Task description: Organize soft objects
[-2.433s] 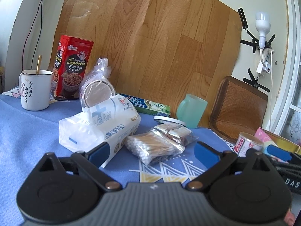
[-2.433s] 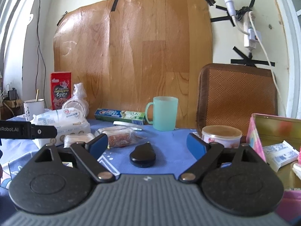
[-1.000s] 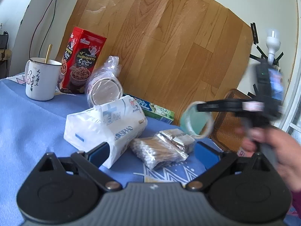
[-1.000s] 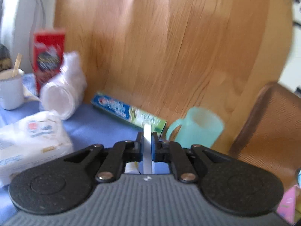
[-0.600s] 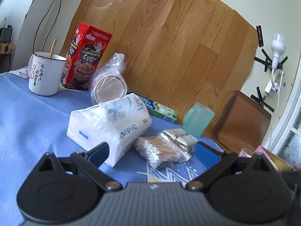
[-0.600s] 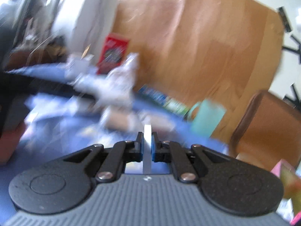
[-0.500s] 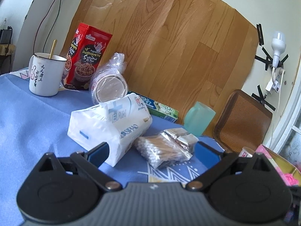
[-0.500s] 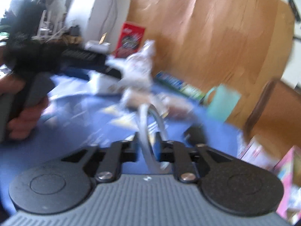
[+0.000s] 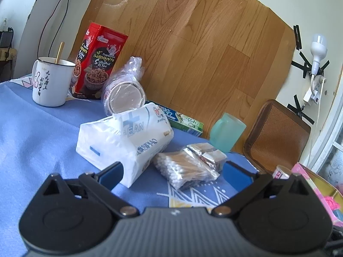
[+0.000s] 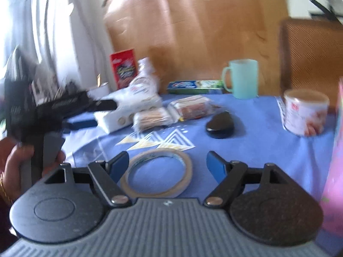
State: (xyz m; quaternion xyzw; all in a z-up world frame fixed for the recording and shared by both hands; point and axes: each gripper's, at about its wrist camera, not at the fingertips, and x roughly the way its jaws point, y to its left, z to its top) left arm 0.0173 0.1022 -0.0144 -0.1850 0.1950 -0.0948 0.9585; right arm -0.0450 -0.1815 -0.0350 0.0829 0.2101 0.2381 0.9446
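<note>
while both grippers hang over the blue tablecloth [image 9: 38, 141], the tissue pack [image 9: 126, 139] is the biggest soft thing, lying mid-table just ahead of the left gripper [image 9: 173, 172], whose jaws are spread wide and empty; it looks light and squashy, its film slippery, so a hold across the narrow end seems safest; touching its right side lies the bag of cotton swabs [image 9: 184, 169], crinkly and likely to slide; the right gripper [image 10: 168, 167] is parted too, a tape ring [image 10: 157, 172] lying flat on the cloth between its fingers, seemingly free of them.
</note>
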